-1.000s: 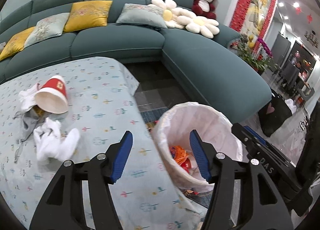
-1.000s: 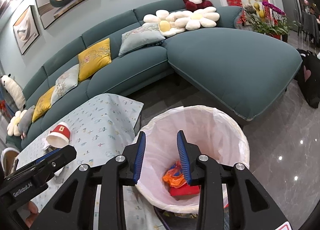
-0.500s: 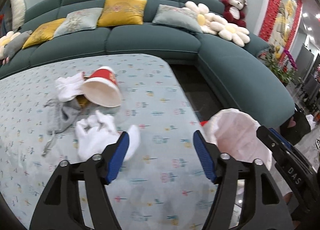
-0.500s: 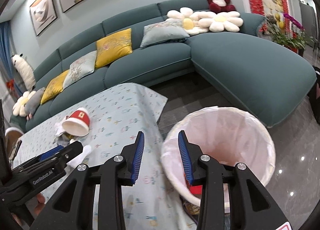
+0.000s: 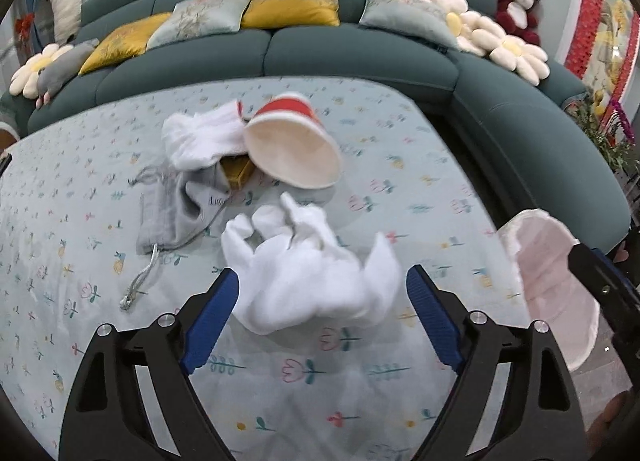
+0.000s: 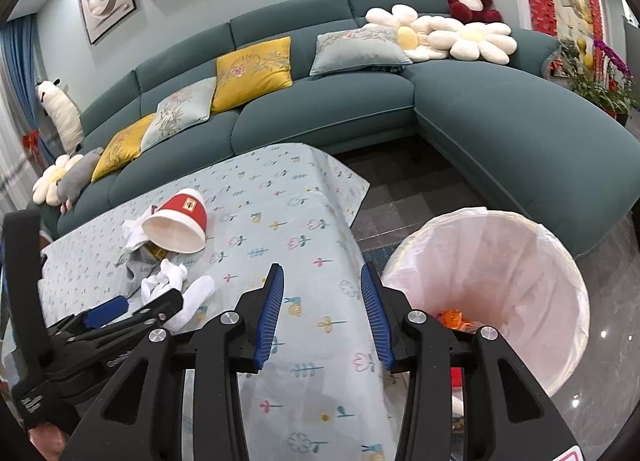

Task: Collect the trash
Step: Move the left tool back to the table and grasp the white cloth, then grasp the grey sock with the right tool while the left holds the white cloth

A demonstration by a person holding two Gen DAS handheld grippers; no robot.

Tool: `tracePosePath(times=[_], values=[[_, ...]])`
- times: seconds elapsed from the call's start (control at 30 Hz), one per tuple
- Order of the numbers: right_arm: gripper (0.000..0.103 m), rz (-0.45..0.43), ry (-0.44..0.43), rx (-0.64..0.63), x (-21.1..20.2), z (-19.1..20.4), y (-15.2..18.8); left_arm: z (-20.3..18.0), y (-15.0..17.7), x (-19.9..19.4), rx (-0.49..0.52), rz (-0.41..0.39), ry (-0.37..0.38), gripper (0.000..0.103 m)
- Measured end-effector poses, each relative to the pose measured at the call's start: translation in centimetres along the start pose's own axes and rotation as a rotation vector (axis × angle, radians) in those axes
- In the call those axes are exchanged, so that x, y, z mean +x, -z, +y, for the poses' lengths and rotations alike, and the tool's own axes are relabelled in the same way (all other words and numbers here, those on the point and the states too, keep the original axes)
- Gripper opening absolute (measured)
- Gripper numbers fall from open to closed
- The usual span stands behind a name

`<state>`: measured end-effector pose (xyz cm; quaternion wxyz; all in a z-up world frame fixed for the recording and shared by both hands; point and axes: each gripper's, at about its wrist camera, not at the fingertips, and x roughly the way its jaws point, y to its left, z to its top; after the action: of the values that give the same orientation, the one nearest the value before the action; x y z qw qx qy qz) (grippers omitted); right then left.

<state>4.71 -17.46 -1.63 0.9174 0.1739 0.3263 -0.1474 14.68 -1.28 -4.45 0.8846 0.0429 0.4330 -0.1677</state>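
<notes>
While the teal sofa [image 6: 500,129] curves across twelve o'clock, the table [image 6: 280,229] with its flowered cloth fills the middle. At its four o'clock stands the lined trash bin [image 6: 560,261], orange scraps inside. On the table, a tipped red paper cup [image 5: 294,149] lies at twelve o'clock of a crumpled white tissue [image 5: 312,273]. The left gripper [image 5: 322,293] is opening, its jaws flanking the tissue without touching. The right gripper [image 6: 322,301] is opening over bare cloth, empty.
</notes>
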Motion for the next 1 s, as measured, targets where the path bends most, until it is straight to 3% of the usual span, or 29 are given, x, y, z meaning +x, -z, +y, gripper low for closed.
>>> tracePosePath(times=[0.13,0.37,0.43,0.6,1.0], values=[[0.04,0.02,-0.005,-0.013,0.9,0.8,0.3,0.8,0.1,1.2,-0.014,0.034,0.001,0.069],[0.04,0.043,-0.011,-0.04,1.9,2.0,0.7,1.8,0.3,1.3,-0.03,0.047,0.03,0.024],[0.04,0.046,-0.016,-0.048,2.0,2.6,0.6,2.3,0.3,0.9,-0.04,0.043,0.036,0.019],[0.04,0.059,-0.065,-0.064,2.2,4.9,0.3,4.4,0.5,-0.9,-0.077,0.015,0.04,0.017],[0.04,0.132,-0.202,-0.162,5.3,14.9,1.0,12.5,1.3,-4.2,-0.155,-0.02,-0.021,0.017]])
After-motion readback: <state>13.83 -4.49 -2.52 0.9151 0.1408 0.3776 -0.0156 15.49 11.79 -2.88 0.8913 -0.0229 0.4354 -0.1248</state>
